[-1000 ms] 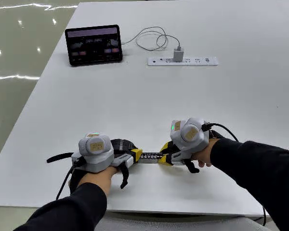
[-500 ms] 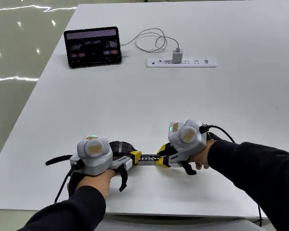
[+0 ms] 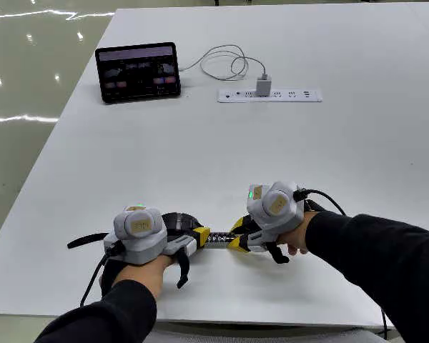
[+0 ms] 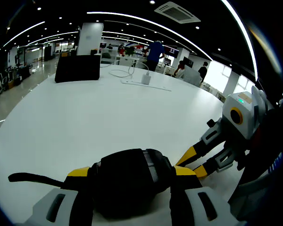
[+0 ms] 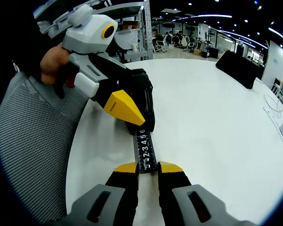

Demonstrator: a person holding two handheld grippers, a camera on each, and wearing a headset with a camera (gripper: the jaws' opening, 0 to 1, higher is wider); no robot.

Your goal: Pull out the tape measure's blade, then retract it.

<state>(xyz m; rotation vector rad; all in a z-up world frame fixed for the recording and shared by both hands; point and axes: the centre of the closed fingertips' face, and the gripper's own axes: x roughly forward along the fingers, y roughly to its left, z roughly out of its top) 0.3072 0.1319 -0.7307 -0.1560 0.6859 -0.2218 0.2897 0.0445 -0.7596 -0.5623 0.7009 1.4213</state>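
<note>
A black tape measure case point(image 3: 179, 220) lies near the table's front edge, and my left gripper point(image 3: 194, 237) is shut on it. In the left gripper view the case point(image 4: 129, 181) sits between the yellow-tipped jaws. A short length of blade point(image 3: 217, 241) runs right from the case to my right gripper point(image 3: 236, 241), which is shut on the blade's end. The right gripper view shows the numbered blade point(image 5: 145, 148) pinched between the yellow fingertips point(image 5: 127, 168), with the case point(image 5: 142, 101) and the left gripper point(image 5: 124, 107) just beyond.
A dark tablet point(image 3: 138, 71) stands at the back left of the white table point(image 3: 286, 150). A white power strip point(image 3: 269, 94) with a charger and a looped cable point(image 3: 225, 58) lies behind the centre. The table's front edge runs just below both hands.
My right gripper has come slightly closer to the case, so a little less blade shows between the grippers. The left gripper keeps its hold on the case.
</note>
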